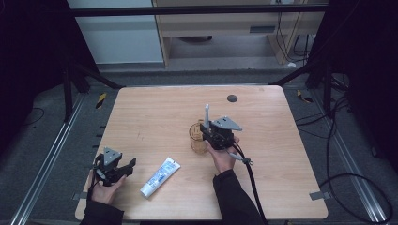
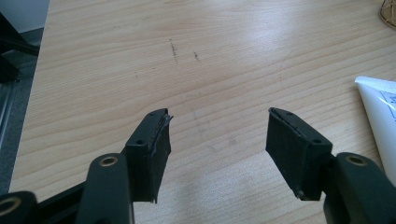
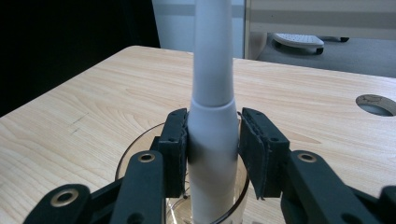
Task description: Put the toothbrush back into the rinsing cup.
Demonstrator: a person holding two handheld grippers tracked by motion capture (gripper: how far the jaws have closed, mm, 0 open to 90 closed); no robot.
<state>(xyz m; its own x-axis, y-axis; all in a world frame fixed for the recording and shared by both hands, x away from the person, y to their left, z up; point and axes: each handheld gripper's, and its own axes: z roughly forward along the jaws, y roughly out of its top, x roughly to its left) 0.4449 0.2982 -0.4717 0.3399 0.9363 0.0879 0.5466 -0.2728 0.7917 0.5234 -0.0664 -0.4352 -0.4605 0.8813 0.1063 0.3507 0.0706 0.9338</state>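
A white toothbrush handle (image 3: pixel 212 93) stands upright in a clear amber cup (image 3: pixel 133 151) near the table's middle (image 1: pixel 198 138). My right gripper (image 3: pixel 214 149) has its jaws on either side of the handle. The left pad (image 3: pixel 176 154) touches it, while a thin gap shows at the right pad, so the gripper is open. In the high view the handle (image 1: pixel 206 112) rises above the right gripper (image 1: pixel 206 133). My left gripper (image 1: pixel 129 165) hovers open and empty low over the front left of the table (image 2: pixel 217 140). A white and blue toothpaste tube (image 1: pixel 160 177) lies flat to its right (image 2: pixel 380 112).
A round cable hole (image 1: pixel 232 98) sits in the wooden tabletop (image 1: pixel 155 112) near its far edge (image 3: pixel 376 103). Bare wood spreads ahead of the left gripper. The right gripper's cable (image 1: pixel 251 178) trails over the front edge. Dark frame bars and floor cables surround the table.
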